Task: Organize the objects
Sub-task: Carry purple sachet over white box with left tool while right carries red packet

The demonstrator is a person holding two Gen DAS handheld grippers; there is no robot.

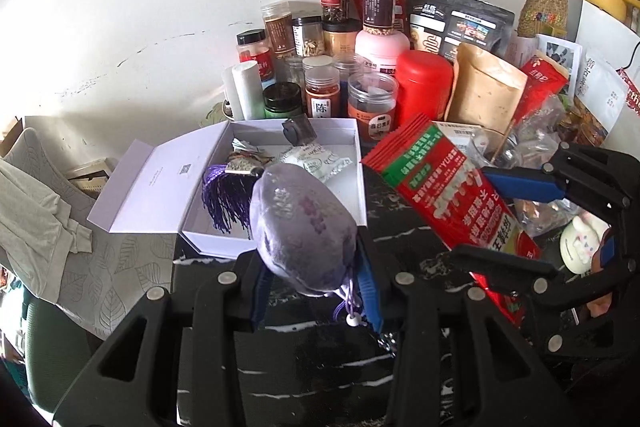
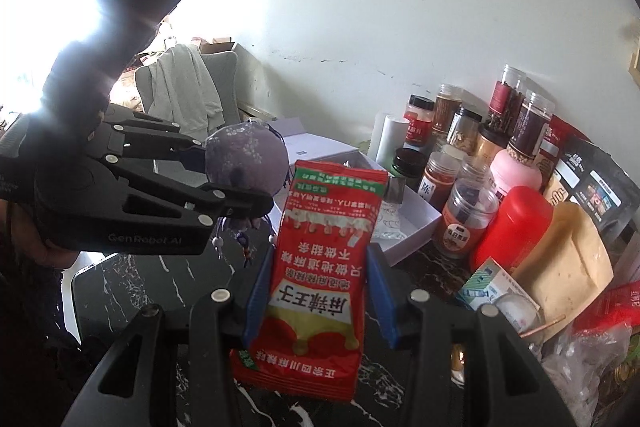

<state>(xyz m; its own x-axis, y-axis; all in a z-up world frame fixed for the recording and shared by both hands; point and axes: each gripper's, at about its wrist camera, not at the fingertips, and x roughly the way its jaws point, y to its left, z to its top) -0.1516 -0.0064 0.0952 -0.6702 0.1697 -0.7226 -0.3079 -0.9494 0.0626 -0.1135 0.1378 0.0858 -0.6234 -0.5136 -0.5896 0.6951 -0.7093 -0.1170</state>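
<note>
The left gripper (image 1: 316, 291) is clamped on a purple embroidered pouch (image 1: 302, 227), held up over the dark marble table (image 1: 280, 367). The right gripper (image 2: 318, 291) squeezes a stack of red seasoning packets (image 2: 320, 267) upright between its blue pads. Only the left wrist view looks down into the open white box (image 1: 356, 147) just behind the pouch — a purple tassel (image 1: 224, 199) lies inside. The right wrist view shows the pouch's beaded cords (image 2: 244, 243) dangling, and the spice jars (image 2: 464, 215) beside the box.
</note>
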